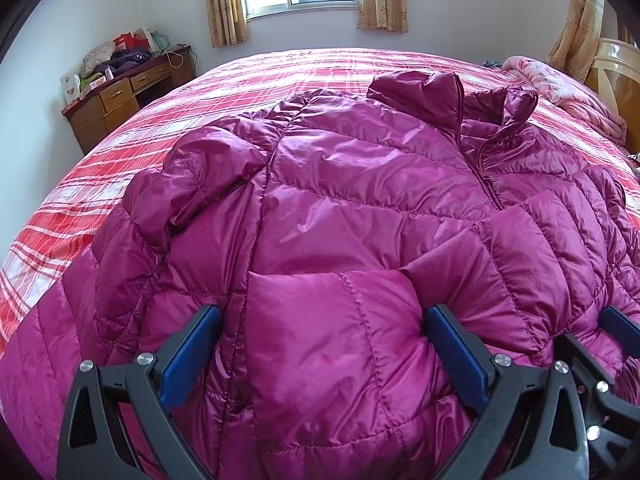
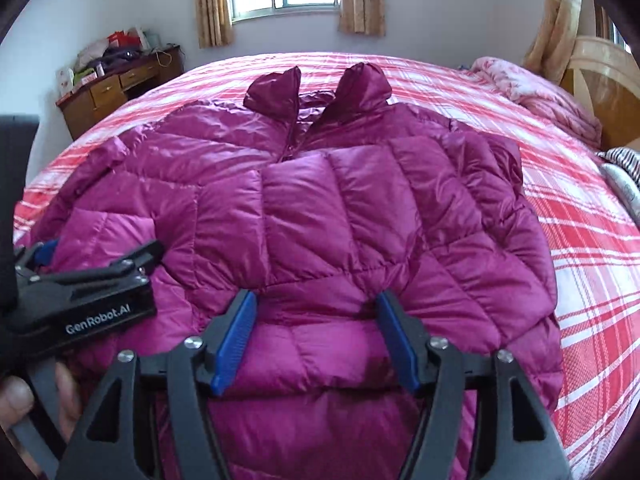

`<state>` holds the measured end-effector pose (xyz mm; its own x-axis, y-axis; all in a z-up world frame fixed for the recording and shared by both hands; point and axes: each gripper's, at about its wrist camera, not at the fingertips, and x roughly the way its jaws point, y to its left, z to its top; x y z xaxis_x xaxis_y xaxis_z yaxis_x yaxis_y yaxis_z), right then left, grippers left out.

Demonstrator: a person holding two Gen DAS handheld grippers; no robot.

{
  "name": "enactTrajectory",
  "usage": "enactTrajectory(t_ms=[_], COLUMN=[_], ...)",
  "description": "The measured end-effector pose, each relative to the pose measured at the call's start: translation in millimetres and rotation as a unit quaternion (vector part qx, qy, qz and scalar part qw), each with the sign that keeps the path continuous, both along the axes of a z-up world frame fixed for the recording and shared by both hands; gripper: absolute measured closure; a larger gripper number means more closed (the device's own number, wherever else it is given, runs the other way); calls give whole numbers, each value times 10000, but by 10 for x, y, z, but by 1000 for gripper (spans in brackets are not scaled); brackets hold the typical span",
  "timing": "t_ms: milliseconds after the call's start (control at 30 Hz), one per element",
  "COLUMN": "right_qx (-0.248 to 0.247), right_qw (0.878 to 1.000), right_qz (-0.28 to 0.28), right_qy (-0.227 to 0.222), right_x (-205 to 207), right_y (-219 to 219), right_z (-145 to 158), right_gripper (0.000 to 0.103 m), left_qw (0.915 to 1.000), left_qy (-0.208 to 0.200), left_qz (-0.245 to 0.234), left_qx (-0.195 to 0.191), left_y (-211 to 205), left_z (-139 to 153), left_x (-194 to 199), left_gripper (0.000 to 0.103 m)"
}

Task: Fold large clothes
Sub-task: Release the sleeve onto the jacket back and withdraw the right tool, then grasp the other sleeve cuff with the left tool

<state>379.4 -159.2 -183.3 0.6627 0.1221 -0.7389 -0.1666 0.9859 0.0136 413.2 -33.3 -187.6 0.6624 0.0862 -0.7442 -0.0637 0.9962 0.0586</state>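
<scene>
The quilted magenta down jacket lies on the red plaid bed, collar at twelve o'clock. Both the left gripper and the right gripper stand wide, straddling its puffy hem without pinching; both are equally near.

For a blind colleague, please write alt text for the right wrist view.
A purple puffer jacket lies on a red plaid bed, its lower part between the open right hand-held gripper. The left hand-held gripper is beside it.
</scene>
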Motion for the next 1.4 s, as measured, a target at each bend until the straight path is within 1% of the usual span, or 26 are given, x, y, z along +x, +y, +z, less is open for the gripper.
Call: enactTrajectory(t_ms=[333,467,533,567,633,733,833,900,967,1033,1067,1133,1200,1233,1267,1300,1367,1400], right_qx=[-33,-159,-165,-173,-157,-88,-79,-64,-57,-69,-83,-90,-100,-108,-119,-126,-127,-126], right_qw=[10000,9998,9998,9998,9998,9999,9999,9999,9999,9999,9998,9998,9998,9997,9997,9997,9997,9997], right_qz=[0,-11,-13,-12,-6,-6,-8,-10,-5,-5,-6,-13,-16,-16,-18,-18,-20,-16], right_qy=[-45,-78,-91,-97,-81,-91,-121,-136,-139,-143,-154,-174,-192,-199,-206,-212,-225,-225], right_x=[-2,-22,-30,-30,-26,-30,-35,-37,-41,-46,-46,-50,-51,-56,-55,-56,-64,-69], right_y=[-17,14,22,23,17,-2,-1,-5,-10,-10,-9,-1,0,5,11,17,17,13], right_z=[-2,-7,-16,-16,-15,-12,-13,-12,-13,-14,-14,-9,-8,-7,-7,-5,-4,-4], right_gripper=[35,35,35,35,35,35,35,35,35,35,34,34,34,34,34,34,34,34], left_qw=[10000,9999,9997,9995,9996,9993,9961,9915,9874,9856,9856,9847,9846,9842,9839,9846,9854,9856], left_qy=[30,87,124,146,118,-273,-725,-954,-1022,-889,-783,-439,-264,-196,-181,-222,-307,-341], left_qz=[-11,-43,-141,-222,-269,-236,-44,248,610,957,1082,1488,1694,1757,1775,1726,1648,1630], left_qx=[-32,-87,-173,-170,25,122,508,844,1042,1073,1038,799,345,136,29,-143,-285,-294], left_y=[18,25,52,61,130,425,876,1270,1664,2019,2164,2520,2720,2777,2780,2773,2707,2676], left_z=[-1,-4,14,32,123,424,692,798,821,756,706,533,386,329,297,280,293,301], left_x=[-2,19,17,7,-86,-413,-800,-1064,-1259,-1365,-1392,-1459,-1507,-1529,-1553,-1574,-1576,-1561], left_gripper=[1,1,1,1,1,1,1,1,1,1,1,1,1,1,1,1,1,1])
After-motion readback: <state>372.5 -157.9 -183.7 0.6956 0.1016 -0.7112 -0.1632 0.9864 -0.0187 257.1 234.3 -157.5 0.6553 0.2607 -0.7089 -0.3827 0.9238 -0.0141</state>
